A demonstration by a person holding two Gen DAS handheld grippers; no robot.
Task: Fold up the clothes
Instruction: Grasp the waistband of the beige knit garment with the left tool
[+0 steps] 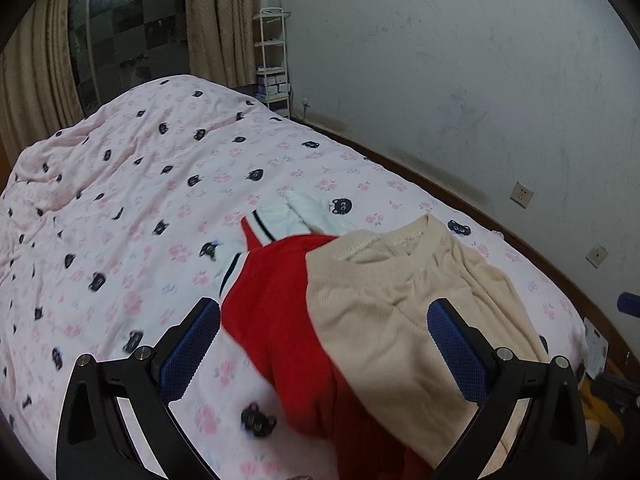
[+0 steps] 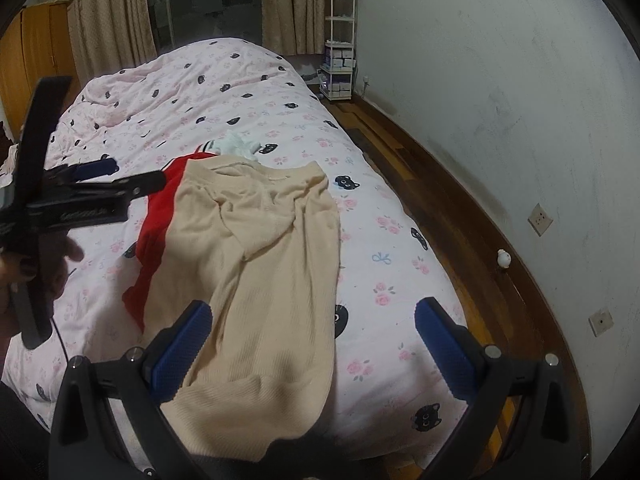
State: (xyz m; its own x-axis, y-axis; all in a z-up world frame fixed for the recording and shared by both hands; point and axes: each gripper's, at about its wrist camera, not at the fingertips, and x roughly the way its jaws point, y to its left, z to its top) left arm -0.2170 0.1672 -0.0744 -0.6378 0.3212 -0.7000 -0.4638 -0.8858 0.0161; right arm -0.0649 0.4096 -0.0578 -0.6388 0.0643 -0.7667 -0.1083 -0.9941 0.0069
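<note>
A cream knit sweater (image 2: 256, 256) lies rumpled on the bed, its hem hanging over the near edge. It also shows in the left wrist view as the cream sweater (image 1: 400, 312). Under it lies a red garment (image 1: 276, 308), seen too at the sweater's left side as the red garment (image 2: 154, 240). Beyond both sits a white piece with dark stripes (image 1: 280, 220). My left gripper (image 1: 324, 320) hangs open above the red and cream clothes, holding nothing. My right gripper (image 2: 312, 320) is open over the sweater's lower part, empty. The left gripper (image 2: 98, 176) appears side-on in the right wrist view.
The bed carries a pink quilt (image 1: 140, 184) with cat faces and flowers. A white shelf rack (image 2: 339, 44) stands at the far corner by the curtains (image 2: 112, 12). A wooden floor strip (image 2: 420, 184) runs between bed and wall. A hand (image 2: 36, 264) holds the left tool.
</note>
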